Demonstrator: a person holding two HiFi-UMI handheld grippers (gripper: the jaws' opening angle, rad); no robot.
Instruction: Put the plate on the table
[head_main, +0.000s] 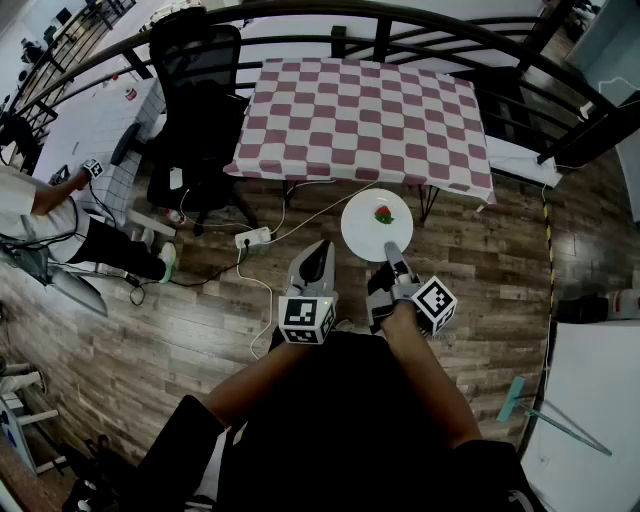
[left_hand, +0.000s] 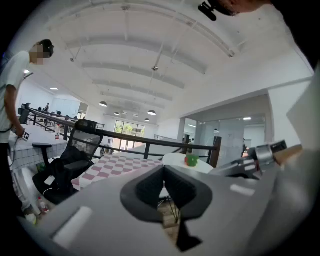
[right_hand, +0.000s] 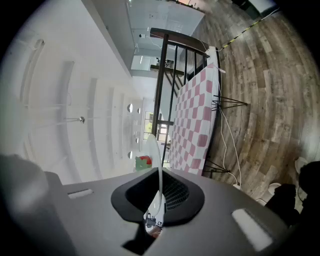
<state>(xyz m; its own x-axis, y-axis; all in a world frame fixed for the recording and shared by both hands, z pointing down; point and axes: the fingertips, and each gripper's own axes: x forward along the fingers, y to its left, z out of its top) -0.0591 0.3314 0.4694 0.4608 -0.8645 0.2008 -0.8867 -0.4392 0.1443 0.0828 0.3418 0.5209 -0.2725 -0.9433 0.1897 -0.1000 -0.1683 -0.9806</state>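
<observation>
Overhead, in the head view, the white plate hangs over the wooden floor just short of the near edge of the checked-cloth table. A small red-and-green piece of food sits on it. The right gripper pinches the plate's rim on the side away from the table. The left gripper hangs beside it, apart from the plate.

In the left gripper view, the left gripper has its jaws together with nothing between them. Beyond them the plate sits roughly level in front of the table.

In the right gripper view, the right gripper has its jaws nearly closed, clamped on the plate, which shows edge-on as a thin white line. The food lies on one face of it and the table is ahead.

The plate looks stiff, smooth and probably glazed, so likely slippery under the pads and breakable if dropped. With only one edge held, its weight probably levers against that pinch, and any tilt could send the loose food rolling. The rim is the one sensible place to hold it, and the free left gripper could steady the rim nearer the table. Setting it down flat and gently seems wise.
</observation>
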